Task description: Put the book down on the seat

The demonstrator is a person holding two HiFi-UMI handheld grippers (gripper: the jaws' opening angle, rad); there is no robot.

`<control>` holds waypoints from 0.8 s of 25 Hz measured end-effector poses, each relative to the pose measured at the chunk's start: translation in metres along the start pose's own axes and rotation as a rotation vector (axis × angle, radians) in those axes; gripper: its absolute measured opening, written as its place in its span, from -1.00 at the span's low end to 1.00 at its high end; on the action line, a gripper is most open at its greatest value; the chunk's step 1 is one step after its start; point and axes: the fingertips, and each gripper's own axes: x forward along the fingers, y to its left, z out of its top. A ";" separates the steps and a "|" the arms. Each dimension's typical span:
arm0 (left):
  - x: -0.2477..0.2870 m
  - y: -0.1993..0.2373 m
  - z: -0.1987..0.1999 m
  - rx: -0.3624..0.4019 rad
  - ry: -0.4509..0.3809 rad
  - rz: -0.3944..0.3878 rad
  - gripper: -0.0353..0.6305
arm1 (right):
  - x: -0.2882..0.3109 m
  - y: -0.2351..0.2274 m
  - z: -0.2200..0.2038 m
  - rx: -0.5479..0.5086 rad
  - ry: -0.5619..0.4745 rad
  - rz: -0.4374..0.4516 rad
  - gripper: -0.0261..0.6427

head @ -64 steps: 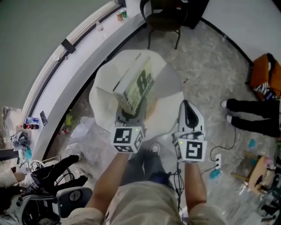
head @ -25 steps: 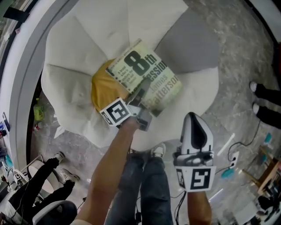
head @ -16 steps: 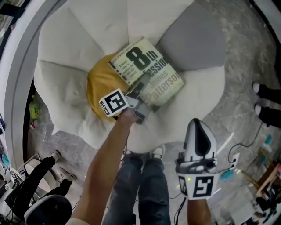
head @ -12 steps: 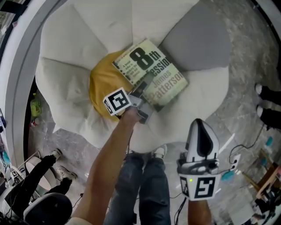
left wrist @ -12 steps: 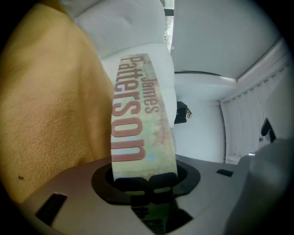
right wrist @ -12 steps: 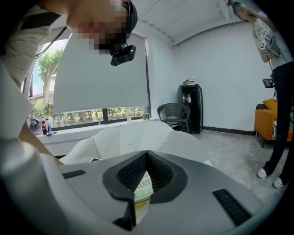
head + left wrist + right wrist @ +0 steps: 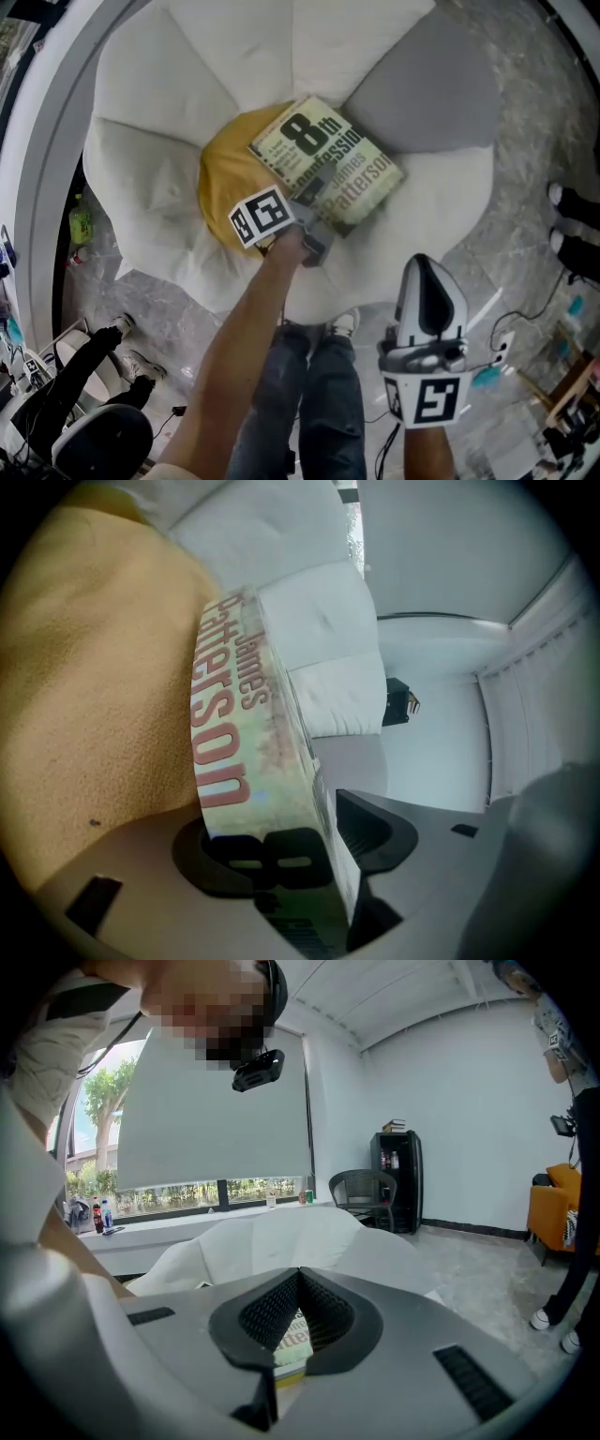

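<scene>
The book, a pale green paperback, lies face up on the yellow centre cushion of the white flower-shaped seat. My left gripper reaches over the seat's near edge with the book's near end between its jaws. Its jaws are opening. In the left gripper view the book stands between them, and a slim gap shows beside the right-hand pad of the left gripper. My right gripper hangs off the seat at the lower right, shut and empty, its tips meeting.
One petal of the seat is grey. A curved white window ledge runs along the left. A bystander's shoes stand at the right edge, and another person's legs at the lower left. A black chair stands beyond the seat.
The book was carried upright over the seat, then laid flat on the yellow cushion. Over the last half second the left gripper has drawn back slightly along the book. The right gripper has barely moved.
</scene>
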 end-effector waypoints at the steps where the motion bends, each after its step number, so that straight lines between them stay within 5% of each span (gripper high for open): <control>1: -0.001 0.000 -0.002 0.013 0.010 0.014 -0.11 | 0.000 0.000 0.001 -0.001 0.000 0.001 -0.91; 13: -0.065 -0.001 -0.019 -0.001 -0.016 0.185 0.06 | -0.013 0.004 0.036 0.004 -0.009 0.008 -0.91; 20: -0.101 -0.058 -0.013 -0.015 -0.073 0.119 0.06 | -0.026 0.009 0.081 0.014 -0.050 0.005 -0.91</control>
